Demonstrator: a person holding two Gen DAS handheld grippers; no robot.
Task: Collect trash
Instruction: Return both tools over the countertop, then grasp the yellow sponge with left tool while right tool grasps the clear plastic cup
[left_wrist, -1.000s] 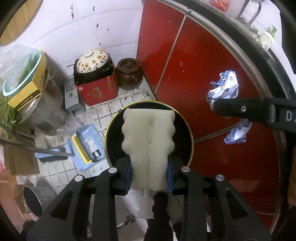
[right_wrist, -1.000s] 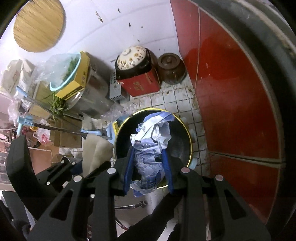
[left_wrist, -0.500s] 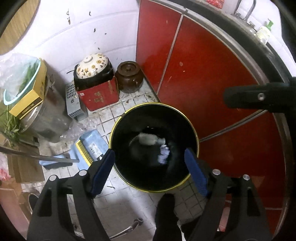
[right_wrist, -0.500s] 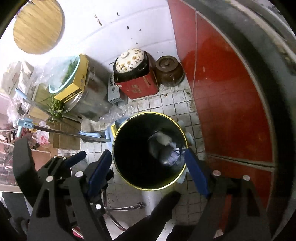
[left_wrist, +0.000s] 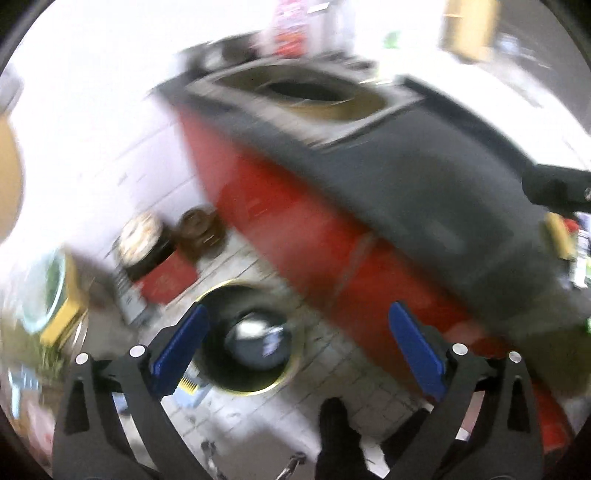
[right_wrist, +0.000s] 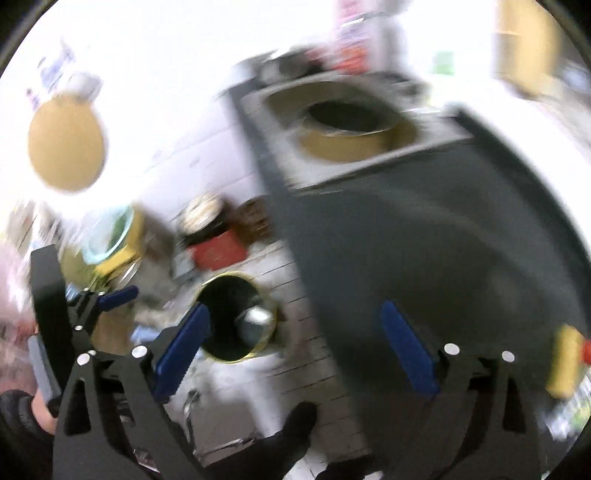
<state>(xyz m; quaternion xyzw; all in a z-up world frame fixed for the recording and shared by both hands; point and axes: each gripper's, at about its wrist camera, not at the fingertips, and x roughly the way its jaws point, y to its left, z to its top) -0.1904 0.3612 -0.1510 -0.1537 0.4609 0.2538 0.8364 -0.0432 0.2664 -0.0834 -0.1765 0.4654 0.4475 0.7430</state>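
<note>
Both views are motion-blurred. The black trash bin with a gold rim (left_wrist: 246, 339) stands on the tiled floor, low in the left wrist view, with pale trash (left_wrist: 255, 328) lying inside it. It also shows in the right wrist view (right_wrist: 231, 317), with trash (right_wrist: 255, 317) in it. My left gripper (left_wrist: 299, 343) is open and empty, high above the bin. My right gripper (right_wrist: 297, 341) is open and empty, over the counter's edge. The left gripper (right_wrist: 99, 306) shows at the left of the right wrist view.
A dark countertop (left_wrist: 424, 173) on red cabinets (left_wrist: 314, 236) runs across the right, with a round sunken pot (right_wrist: 347, 122) at its far end. A floral-lidded pot on a red box (left_wrist: 147, 251), a brown jar (left_wrist: 197, 229) and a yellow box (left_wrist: 62, 314) stand on the floor.
One second ago both grippers were shut on trash above the bin. They opened, the trash dropped in, and both have since risen and swung up toward the counter.
</note>
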